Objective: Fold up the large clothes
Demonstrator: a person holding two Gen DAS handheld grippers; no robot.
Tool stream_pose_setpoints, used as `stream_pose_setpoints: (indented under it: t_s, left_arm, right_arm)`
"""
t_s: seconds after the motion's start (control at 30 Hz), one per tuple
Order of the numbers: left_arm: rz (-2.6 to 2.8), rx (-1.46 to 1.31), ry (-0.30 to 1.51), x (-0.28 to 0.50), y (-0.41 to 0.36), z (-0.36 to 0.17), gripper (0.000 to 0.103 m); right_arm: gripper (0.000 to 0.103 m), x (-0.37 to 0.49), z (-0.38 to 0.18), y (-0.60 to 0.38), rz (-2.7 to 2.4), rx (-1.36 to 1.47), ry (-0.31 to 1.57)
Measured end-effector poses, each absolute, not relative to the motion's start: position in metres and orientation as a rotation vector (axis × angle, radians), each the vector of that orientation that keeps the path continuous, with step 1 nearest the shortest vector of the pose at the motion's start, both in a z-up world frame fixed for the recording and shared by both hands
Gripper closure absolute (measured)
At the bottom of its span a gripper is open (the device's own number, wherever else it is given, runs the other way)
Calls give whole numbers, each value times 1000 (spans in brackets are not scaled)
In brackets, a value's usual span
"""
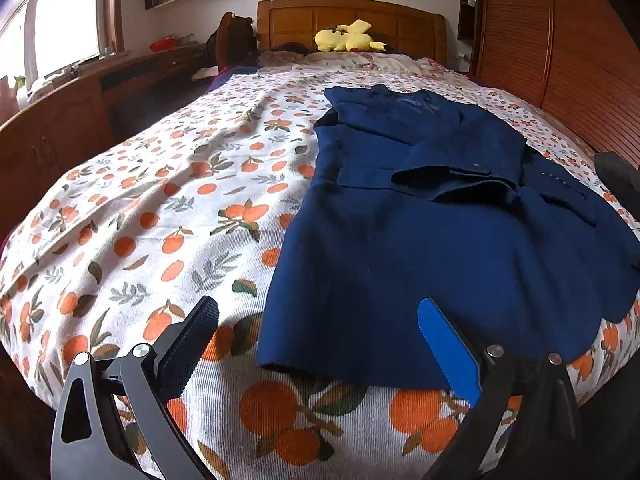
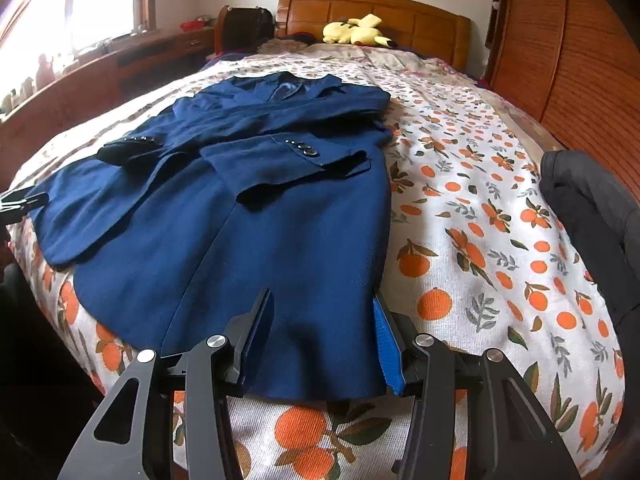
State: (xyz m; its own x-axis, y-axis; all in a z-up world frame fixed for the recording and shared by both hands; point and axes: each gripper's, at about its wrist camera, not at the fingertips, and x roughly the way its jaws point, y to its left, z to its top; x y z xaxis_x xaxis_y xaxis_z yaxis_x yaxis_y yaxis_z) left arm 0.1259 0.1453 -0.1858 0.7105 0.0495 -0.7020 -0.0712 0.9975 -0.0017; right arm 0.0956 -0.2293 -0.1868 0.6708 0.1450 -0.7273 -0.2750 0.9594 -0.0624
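Bedroom with a wooden headboard (image 1: 352, 20) and a bed (image 1: 160, 200) covered in an orange-print sheet. Navy coat (image 1: 420, 220) lies flat on the bed, sleeves crossed over its front, hem at the near edge. Left tongs (image 1: 320, 344) are spread wide, hovering at the hem's left corner, not touching as far as I can tell. Right tongs (image 2: 324, 336) are spread too, straddling the hem's right corner. Yellow plush toy (image 2: 356, 32) sits on the far pillows.
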Motion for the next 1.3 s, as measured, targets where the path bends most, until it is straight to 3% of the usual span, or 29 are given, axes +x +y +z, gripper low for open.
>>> stream_pose_setpoints:
  t_s: [0.07, 0.17, 0.4, 0.57, 0.7, 0.87, 0.9, 0.97, 1.03, 1.3]
  left_arm:
    - [48, -48, 778, 122, 148, -187, 9]
    - [24, -45, 773, 117, 146, -186, 30]
    - [13, -71, 764, 113, 149, -186, 46]
    - [4, -90, 758, 112, 151, -182, 72]
    - [3, -105, 761, 111, 151, -180, 72]
    - [1, -113, 763, 111, 151, -180, 73]
    - [1, -116, 763, 111, 152, -179, 75]
    - [-9, -124, 770, 112, 153, -178, 91]
    - [-17, -123, 765, 112, 152, -174, 95]
    - [-35, -151, 634, 110, 143, -109, 98]
  right_arm:
    - [56, 96, -188, -228, 231, -184, 803]
    - [56, 96, -190, -227, 229, -186, 804]
    - [55, 97, -194, -229, 226, -185, 807]
    - [56, 98, -196, -232, 229, -173, 807]
    - [59, 97, -194, -232, 234, -172, 803]
    - [74, 97, -192, -236, 227, -150, 798]
    - [81, 97, -190, -238, 224, -143, 796]
    - [90, 99, -188, -243, 207, -121, 791]
    - [98, 100, -185, -248, 225, -86, 785]
    - [101, 103, -137, -249, 265, -40, 666]
